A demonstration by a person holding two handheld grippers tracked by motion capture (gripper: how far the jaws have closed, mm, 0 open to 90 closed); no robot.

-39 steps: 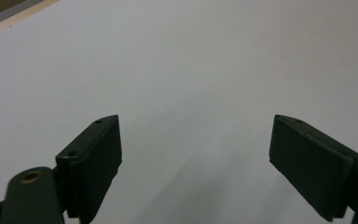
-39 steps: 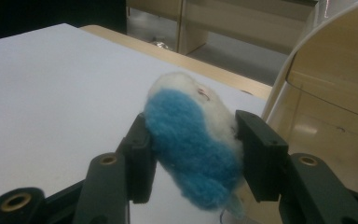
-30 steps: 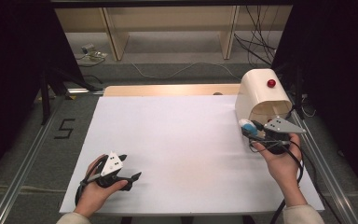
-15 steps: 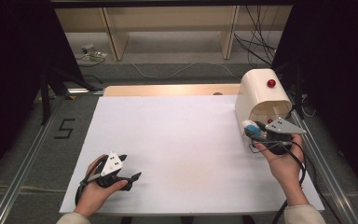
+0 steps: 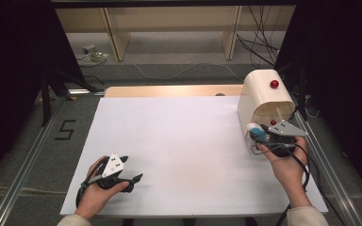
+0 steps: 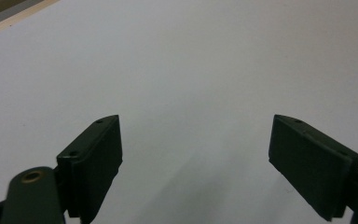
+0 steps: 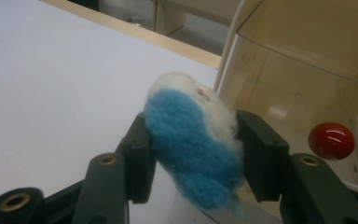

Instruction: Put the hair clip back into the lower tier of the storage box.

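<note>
My right gripper (image 5: 260, 133) is shut on a fuzzy blue and white soft toy (image 5: 253, 128) at the table's right side. It holds the toy just in front of the open mouth of a cream, round-topped box (image 5: 264, 92). In the right gripper view the toy (image 7: 191, 140) is squeezed between the two black pads (image 7: 140, 158), with the box's wall (image 7: 279, 70) close behind. A red ball (image 7: 331, 140) shows inside the box. My left gripper (image 5: 131, 168) rests near the front left of the table, open, with nothing between its fingers (image 6: 93, 158).
A white sheet (image 5: 179, 141) covers the table top, with a wooden strip (image 5: 169, 90) along its far edge. A red knob (image 5: 274, 84) sits on top of the box. Metal rails (image 5: 23, 174) run along both sides. Shelving legs and cables lie on the floor beyond.
</note>
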